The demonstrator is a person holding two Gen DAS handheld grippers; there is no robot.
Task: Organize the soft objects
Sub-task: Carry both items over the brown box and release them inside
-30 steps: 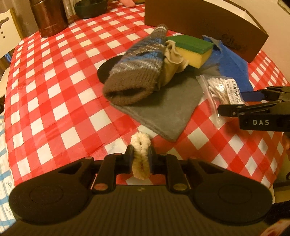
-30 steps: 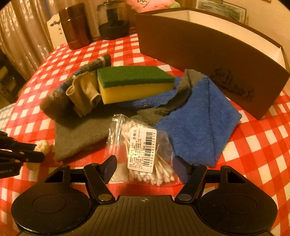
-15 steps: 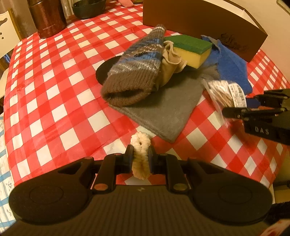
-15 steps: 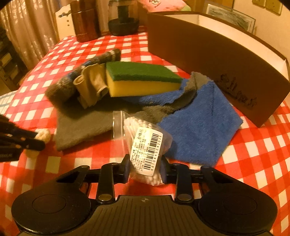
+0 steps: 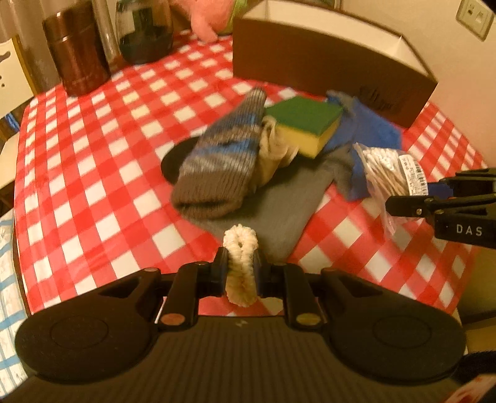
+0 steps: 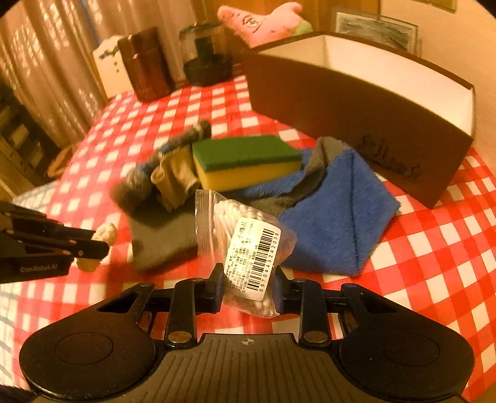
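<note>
My left gripper [image 5: 240, 269] is shut on a cream fluffy hair tie [image 5: 240, 248] and holds it above the checked tablecloth. My right gripper [image 6: 248, 288] is shut on a clear bag of cotton swabs [image 6: 248, 248], lifted off the table; the bag also shows in the left wrist view [image 5: 390, 167]. On the table lie a striped knitted sock [image 5: 220, 164], a beige cloth [image 6: 173, 176], a green-and-yellow sponge [image 6: 245, 161], a grey cloth [image 5: 279, 210] and a blue towel [image 6: 338, 210]. An open brown box [image 6: 356, 102] stands behind them.
A brown canister [image 5: 77, 52] and a dark glass jar [image 5: 145, 31] stand at the table's far edge, with a pink plush toy [image 6: 260, 21] behind. A black round mat [image 5: 178, 158] lies under the sock. The table edge [image 5: 446, 307] is near on the right.
My right gripper shut on the bag of cotton swabs and lifted it off the table. My left gripper rose with the hair tie still held.
</note>
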